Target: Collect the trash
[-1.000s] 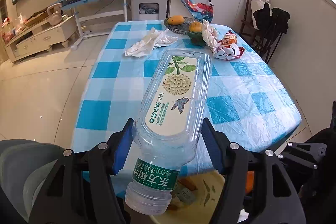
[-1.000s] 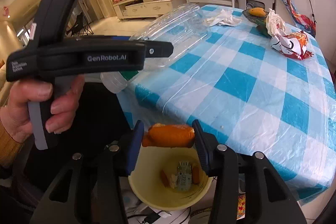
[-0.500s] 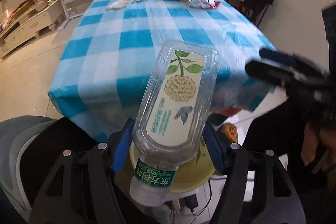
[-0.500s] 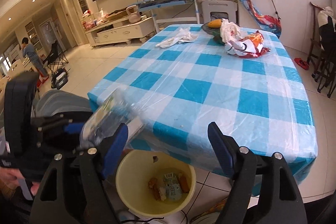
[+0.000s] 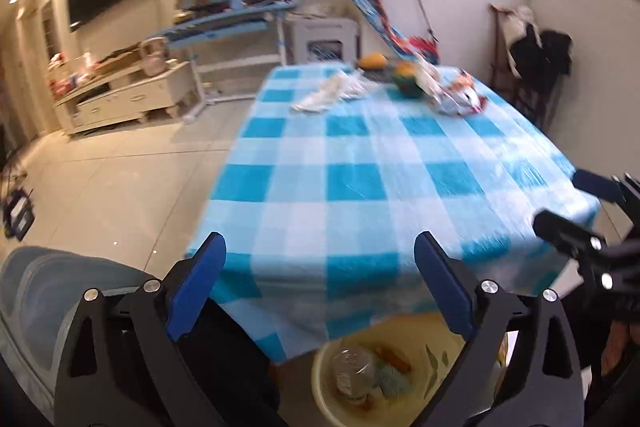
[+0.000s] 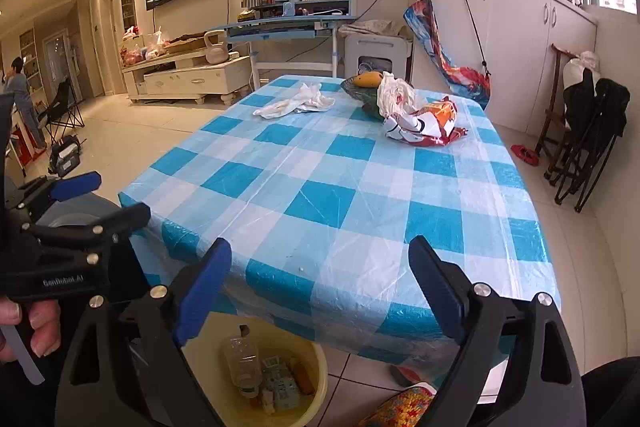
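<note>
Since a second ago we let go of both pieces: the plastic bottle (image 6: 241, 363) that the left tool (image 5: 320, 283) held now lies in the yellow bucket (image 6: 316, 375) under the near counter (image 6: 340, 187) edge, beside the orange scrap (image 6: 302, 375) the right tool (image 6: 320, 287) carried. Both tools now gape wide with nothing between the blue pads. Still on the counter's far end: white crumpled paper (image 6: 296, 103), a snack wrapper (image 6: 424, 125) and a white plastic bag (image 6: 394, 95) just beside the fruit bowl (image 6: 358, 89).
</note>
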`<state>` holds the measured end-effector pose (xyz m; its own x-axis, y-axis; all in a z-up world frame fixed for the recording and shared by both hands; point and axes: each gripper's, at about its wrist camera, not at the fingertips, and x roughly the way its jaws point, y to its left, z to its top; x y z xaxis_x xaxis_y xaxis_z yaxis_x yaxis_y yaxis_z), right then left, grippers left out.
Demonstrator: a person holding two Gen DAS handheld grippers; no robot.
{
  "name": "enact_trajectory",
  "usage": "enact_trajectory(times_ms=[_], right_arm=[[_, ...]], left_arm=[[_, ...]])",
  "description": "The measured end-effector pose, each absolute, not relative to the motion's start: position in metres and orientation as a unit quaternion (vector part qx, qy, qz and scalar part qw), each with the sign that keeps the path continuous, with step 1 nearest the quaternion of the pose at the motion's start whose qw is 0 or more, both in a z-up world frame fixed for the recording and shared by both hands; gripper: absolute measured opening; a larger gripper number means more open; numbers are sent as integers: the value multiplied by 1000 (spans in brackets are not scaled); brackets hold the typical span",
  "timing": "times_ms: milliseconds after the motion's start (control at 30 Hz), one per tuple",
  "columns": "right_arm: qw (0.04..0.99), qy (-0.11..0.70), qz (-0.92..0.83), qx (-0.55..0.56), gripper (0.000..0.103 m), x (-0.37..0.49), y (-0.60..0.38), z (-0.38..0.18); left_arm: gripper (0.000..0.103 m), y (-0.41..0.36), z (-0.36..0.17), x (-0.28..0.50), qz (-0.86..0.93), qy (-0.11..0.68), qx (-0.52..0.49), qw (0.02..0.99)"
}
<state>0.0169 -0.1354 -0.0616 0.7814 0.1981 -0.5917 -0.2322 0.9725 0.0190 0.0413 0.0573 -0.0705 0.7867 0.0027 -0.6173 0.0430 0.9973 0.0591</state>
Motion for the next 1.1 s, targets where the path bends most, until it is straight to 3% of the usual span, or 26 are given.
enact_trajectory(times_ms=[1100], right_arm=[[947,293,108,-74,90,22,-99,-70]], left_arm=[[96,85,-91,44,39,314,-12,949]])
